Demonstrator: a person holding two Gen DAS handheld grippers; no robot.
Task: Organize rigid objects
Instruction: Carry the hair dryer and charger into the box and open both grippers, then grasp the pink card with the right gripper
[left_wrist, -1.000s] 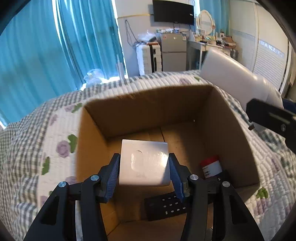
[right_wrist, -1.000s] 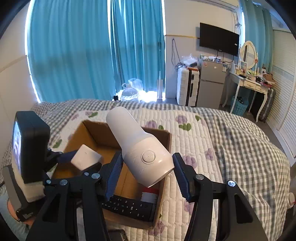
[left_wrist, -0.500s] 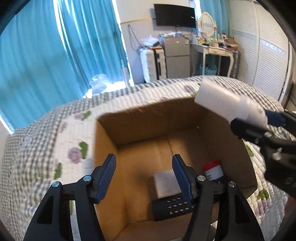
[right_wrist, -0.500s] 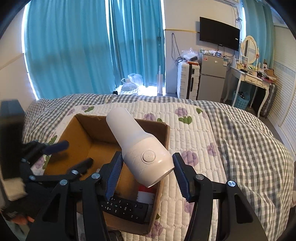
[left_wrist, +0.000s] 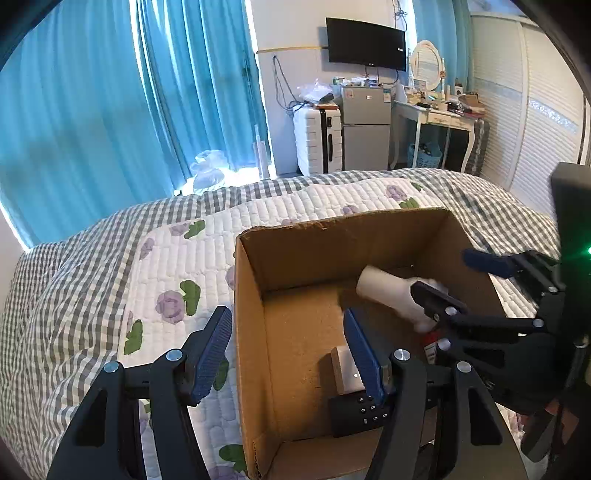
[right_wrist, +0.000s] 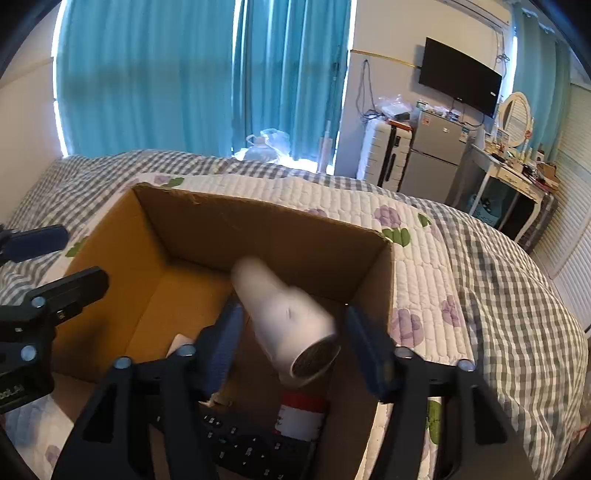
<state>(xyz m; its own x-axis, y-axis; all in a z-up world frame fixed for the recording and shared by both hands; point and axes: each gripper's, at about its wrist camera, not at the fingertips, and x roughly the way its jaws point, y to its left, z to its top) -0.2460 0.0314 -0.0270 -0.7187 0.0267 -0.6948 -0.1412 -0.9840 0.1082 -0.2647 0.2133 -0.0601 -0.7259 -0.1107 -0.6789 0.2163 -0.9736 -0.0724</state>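
An open cardboard box (left_wrist: 255, 332) (right_wrist: 258, 229) sits on the quilted bed. Inside lie a white square block (left_wrist: 345, 373), a black remote (left_wrist: 360, 413) (right_wrist: 243, 448) and a red-and-white canister (right_wrist: 301, 415). A white bottle-shaped object (right_wrist: 284, 317) (left_wrist: 388, 295), blurred, is inside the box between my right gripper's (right_wrist: 295, 339) spread fingers, apart from both pads. My left gripper (left_wrist: 288, 354) is open and empty over the box's left wall. The right gripper also shows in the left wrist view (left_wrist: 480, 280).
The checked and flowered quilt (left_wrist: 166, 258) surrounds the box. Blue curtains, a white suitcase (left_wrist: 317, 140), a small fridge (left_wrist: 365, 133) and a dressing table (left_wrist: 439, 118) stand beyond the bed's far edge.
My right gripper has moved down over the box and opened, letting go of the white bottle-shaped object, which now drops into the box. My left gripper, open since half a second ago, has drawn back leftward.
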